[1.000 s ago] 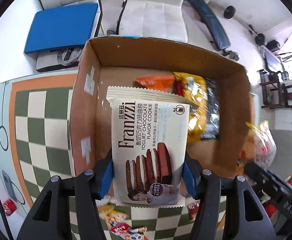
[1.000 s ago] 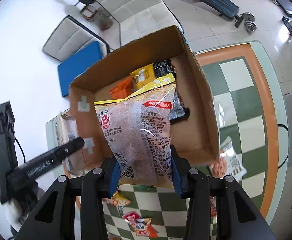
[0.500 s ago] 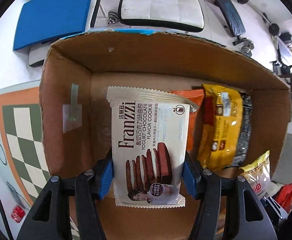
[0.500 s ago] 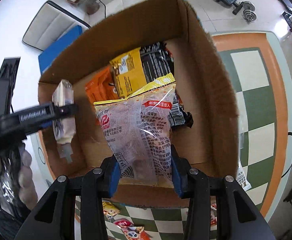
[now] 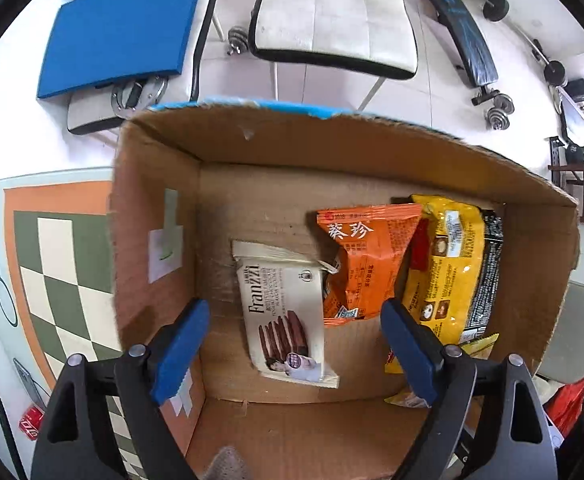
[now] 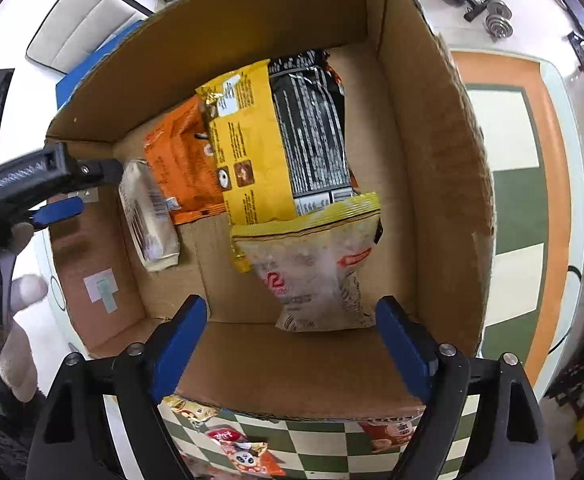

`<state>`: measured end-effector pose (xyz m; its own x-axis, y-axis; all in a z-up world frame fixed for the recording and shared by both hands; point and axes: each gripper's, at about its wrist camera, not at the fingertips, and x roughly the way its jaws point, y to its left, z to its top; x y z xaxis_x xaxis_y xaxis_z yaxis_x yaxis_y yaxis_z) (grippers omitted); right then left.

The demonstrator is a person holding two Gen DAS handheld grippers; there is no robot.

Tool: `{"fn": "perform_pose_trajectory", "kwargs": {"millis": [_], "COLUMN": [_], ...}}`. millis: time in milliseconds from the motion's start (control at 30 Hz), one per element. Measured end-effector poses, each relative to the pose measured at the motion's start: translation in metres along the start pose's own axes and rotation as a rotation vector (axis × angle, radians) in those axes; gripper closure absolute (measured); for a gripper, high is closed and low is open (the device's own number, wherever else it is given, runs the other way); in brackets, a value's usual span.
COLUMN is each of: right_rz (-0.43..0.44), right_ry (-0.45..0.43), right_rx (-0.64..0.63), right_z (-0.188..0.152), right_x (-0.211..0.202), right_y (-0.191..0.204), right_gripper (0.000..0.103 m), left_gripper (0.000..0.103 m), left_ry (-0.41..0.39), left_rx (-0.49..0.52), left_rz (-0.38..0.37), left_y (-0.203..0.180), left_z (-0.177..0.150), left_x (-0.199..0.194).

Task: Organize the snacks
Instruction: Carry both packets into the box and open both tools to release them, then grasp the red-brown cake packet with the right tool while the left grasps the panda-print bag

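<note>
From the left wrist, the left gripper hangs over the cardboard box, its jaws opening and clear of the Franzzi cookie pack lying on the box floor beside an orange packet (its corner overlapped). From the right wrist, the right gripper is likewise opening, the clear snack bag lying untouched below, partly on a yellow packet.
</note>
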<state>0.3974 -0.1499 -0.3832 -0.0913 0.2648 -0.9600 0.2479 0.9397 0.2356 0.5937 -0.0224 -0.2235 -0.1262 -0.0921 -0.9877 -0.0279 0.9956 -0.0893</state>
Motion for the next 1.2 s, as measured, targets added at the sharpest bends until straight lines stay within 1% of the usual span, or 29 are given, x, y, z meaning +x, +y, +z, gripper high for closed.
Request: {"fn": "perform_pose_trajectory", "kwargs": {"millis": [67,200,300,433,533,700,767,833,933,967,1000,1200], "right_rz": [-0.008,-0.065,-0.061,-0.076,-0.071,-0.046,-0.035,-0.016,-0.003,0.001,0.005,0.000], "right_ry": [-0.006,-0.063,-0.095,-0.146,-0.182,-0.236,-0.246,-0.248,-0.231,-0.219,-0.199,-0.082], "right_rx": [-0.010,-0.052,-0.063,-0.091,-0.103,-0.116,-0.120,-0.127,-0.135,-0.139,-0.144,-0.116], "right_z": [-0.001,-0.007,-0.011,-0.021,-0.030,-0.052,-0.063,-0.081,-0.111,-0.121,-0.134,-0.194], "right_x": [-0.003,-0.015,-0.023,-0.039,-0.051,-0.071,-0.076,-0.079,-0.075,-0.072,-0.066,-0.022], "right_y": [0.004,0.013,0.021,0.024,0.028,0.030,0.028,0.026,0.017,0.014,0.009,-0.034], "right_gripper": [0.010,0.009,0.008,0.007,0.007,0.007,0.007,0.007,0.007,0.007,0.007,0.007], "left_gripper": [0.015,0.015,0.015,0.015,0.015,0.015,0.015,0.015,0.015,0.015,0.015,0.015], "left_ry": [-0.024,-0.051,-0.093,-0.143,-0.184,-0.247,-0.277,-0.299,-0.280,-0.252,-0.229,-0.014], "left_rx": [0.006,0.021,0.044,0.053,0.055,0.045,0.048,0.036,0.021,0.017,0.014,-0.001], "left_rz": [-0.002,-0.024,-0.036,-0.056,-0.063,-0.077,-0.057,-0.022,-0.013,-0.010,-0.015,-0.025], "left_y": [0.000,0.001,0.001,0.001,0.000,0.003,0.004,0.009,0.018,0.020,0.021,0.022], "left_z": [-0.004,-0.018,-0.035,-0.059,-0.080,-0.124,-0.146,-0.177,-0.218,-0.237,-0.249,-0.324], "left_x": [-0.007,-0.021,-0.036,-0.055,-0.071,-0.094,-0.100,-0.100,-0.087,-0.075,-0.066,0.021]}}
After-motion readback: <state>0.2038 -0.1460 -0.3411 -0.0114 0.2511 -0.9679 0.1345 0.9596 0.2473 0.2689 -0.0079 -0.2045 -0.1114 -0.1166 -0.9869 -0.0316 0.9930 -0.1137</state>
